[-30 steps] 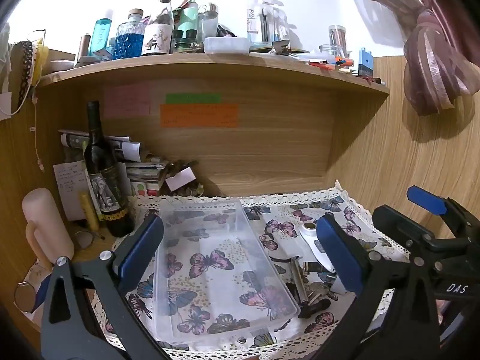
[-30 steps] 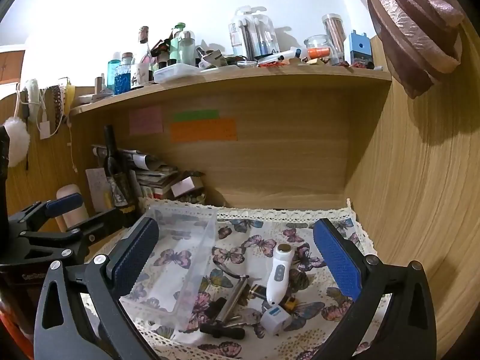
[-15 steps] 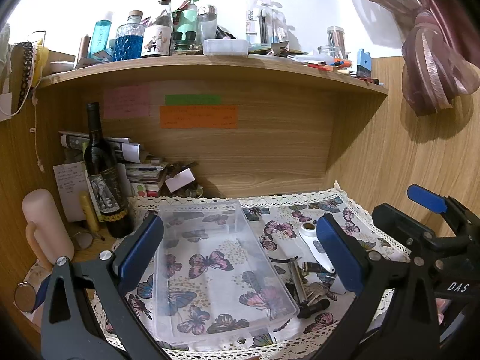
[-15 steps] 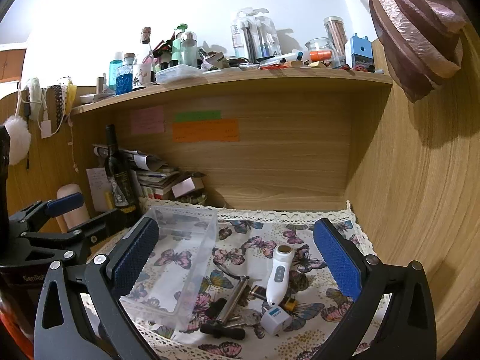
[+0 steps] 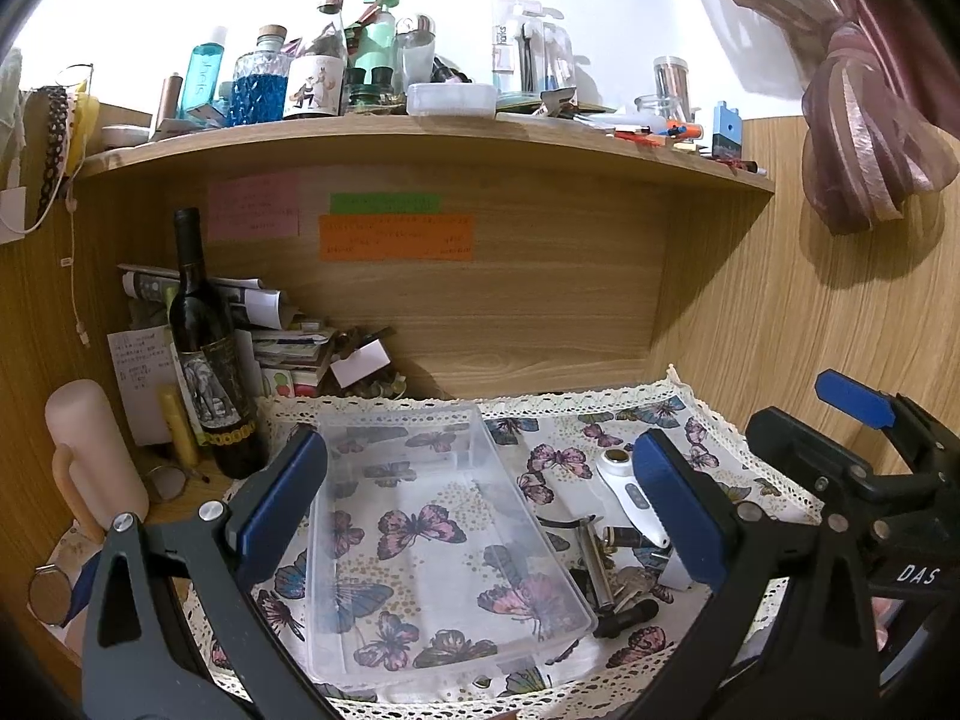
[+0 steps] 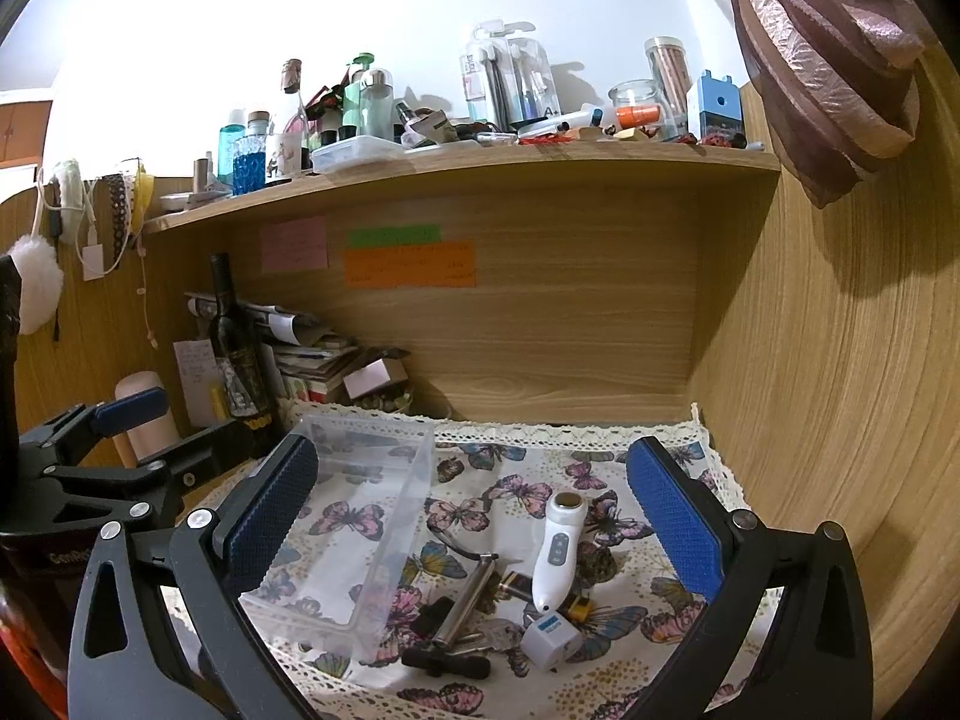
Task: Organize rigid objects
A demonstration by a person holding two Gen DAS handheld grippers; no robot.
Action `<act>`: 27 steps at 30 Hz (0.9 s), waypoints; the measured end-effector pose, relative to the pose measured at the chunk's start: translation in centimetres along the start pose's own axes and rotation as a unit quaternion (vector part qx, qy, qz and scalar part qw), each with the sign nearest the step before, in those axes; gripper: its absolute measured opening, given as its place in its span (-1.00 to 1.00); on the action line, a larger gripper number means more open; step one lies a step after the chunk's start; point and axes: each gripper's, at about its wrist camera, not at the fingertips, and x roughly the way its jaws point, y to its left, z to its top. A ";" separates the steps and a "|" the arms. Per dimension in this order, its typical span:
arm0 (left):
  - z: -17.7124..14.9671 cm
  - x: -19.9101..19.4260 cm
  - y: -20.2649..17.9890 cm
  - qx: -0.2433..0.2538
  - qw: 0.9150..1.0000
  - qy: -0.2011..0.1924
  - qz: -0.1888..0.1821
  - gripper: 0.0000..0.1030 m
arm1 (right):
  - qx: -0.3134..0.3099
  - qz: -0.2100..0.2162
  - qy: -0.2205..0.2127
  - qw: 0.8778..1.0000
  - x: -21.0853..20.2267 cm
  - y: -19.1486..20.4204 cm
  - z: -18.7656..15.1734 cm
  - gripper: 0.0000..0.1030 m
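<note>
A clear, empty plastic bin (image 5: 420,534) lies on the butterfly cloth (image 5: 564,456); it also shows in the right wrist view (image 6: 354,516). Right of it sits a pile of small items: a white handheld device (image 6: 558,546), a metal T-handle tool (image 6: 462,606), a white cube adapter (image 6: 549,639), batteries (image 6: 522,585) and keys (image 6: 480,639). The device (image 5: 630,492) and the tool (image 5: 600,564) also show in the left wrist view. My left gripper (image 5: 480,510) is open over the bin. My right gripper (image 6: 474,522) is open over the pile. Both are empty.
A dark wine bottle (image 5: 207,360) and a stack of books and papers (image 5: 288,348) stand at the back left. A pink cylinder (image 5: 90,456) stands at far left. A crowded shelf (image 5: 420,132) hangs overhead. Wooden walls (image 6: 840,420) close in the back and right.
Both grippers stay open. The views shift only slightly; the right one has edged a little closer to the pile. No object has moved.
</note>
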 end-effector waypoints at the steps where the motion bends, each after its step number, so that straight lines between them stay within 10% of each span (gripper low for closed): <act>1: 0.0 0.0 0.0 0.000 1.000 0.001 0.000 1.00 | 0.000 0.000 0.000 1.000 0.0 0.0 0.0 1.00; 27: -0.2 0.3 0.1 0.002 1.000 0.001 -0.003 1.00 | -0.003 0.004 0.001 1.000 0.1 0.4 0.2 1.00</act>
